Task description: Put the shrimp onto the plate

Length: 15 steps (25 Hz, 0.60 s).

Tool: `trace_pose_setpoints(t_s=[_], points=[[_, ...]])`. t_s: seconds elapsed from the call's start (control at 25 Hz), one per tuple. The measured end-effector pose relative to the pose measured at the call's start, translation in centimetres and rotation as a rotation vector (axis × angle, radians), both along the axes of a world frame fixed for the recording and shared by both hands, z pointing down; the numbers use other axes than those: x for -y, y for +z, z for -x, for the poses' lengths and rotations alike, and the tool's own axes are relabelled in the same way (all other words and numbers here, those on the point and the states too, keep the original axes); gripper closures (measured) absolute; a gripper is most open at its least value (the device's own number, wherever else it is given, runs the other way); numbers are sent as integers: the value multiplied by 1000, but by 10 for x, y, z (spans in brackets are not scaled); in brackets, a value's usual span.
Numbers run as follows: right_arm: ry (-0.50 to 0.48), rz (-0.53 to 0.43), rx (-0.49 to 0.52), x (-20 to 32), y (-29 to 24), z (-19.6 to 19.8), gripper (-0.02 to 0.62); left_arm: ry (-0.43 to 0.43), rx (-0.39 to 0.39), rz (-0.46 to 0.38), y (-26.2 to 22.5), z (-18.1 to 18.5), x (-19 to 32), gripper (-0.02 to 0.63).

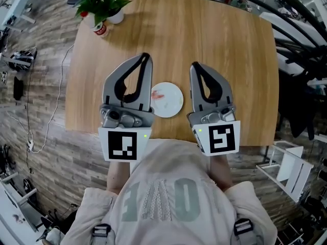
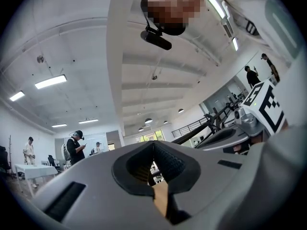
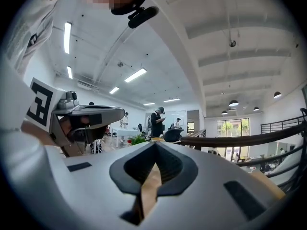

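Note:
A small white plate (image 1: 168, 102) sits on the wooden table (image 1: 225, 55) near its front edge, between my two grippers. A pinkish-red shrimp (image 1: 156, 94) lies on the plate's left part. My left gripper (image 1: 146, 59) hangs just left of the plate, tips together, nothing between them. My right gripper (image 1: 194, 65) hangs just right of the plate, also shut and empty. Both gripper views look up at the ceiling. In each of them the left gripper (image 2: 153, 143) and right gripper (image 3: 154, 145) show closed jaws, and neither shows the plate or the shrimp.
A potted green plant (image 1: 102, 1) and a red can (image 1: 100, 29) stand at the table's far left corner. Dark railings and equipment (image 1: 299, 45) crowd the right side. A white rack (image 1: 286, 170) stands on the floor at the right. People stand far off in the room.

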State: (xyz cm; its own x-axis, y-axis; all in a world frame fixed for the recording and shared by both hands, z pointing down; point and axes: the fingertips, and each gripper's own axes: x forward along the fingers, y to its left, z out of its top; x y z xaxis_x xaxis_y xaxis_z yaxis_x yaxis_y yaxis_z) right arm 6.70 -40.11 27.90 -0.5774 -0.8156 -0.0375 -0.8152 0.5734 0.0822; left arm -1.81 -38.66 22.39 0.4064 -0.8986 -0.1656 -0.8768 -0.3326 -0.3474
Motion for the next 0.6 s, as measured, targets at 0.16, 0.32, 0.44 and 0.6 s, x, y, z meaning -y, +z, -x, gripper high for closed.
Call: trace_pose_setpoints(t_s=[0.16, 0.32, 0.44, 0.6], points=[[-7, -6, -10, -3, 2, 4, 575, 3, 2, 1, 2, 0, -1, 597], [-9, -14, -64, -7, 9, 11, 575, 8, 4, 5, 5, 0, -2, 597], [-14, -9, -71, -8, 10, 12, 575, 8, 6, 11, 6, -1, -2, 597], [-13, 0, -66, -7, 13, 11, 576, 13, 8, 20, 10, -1, -3, 597]])
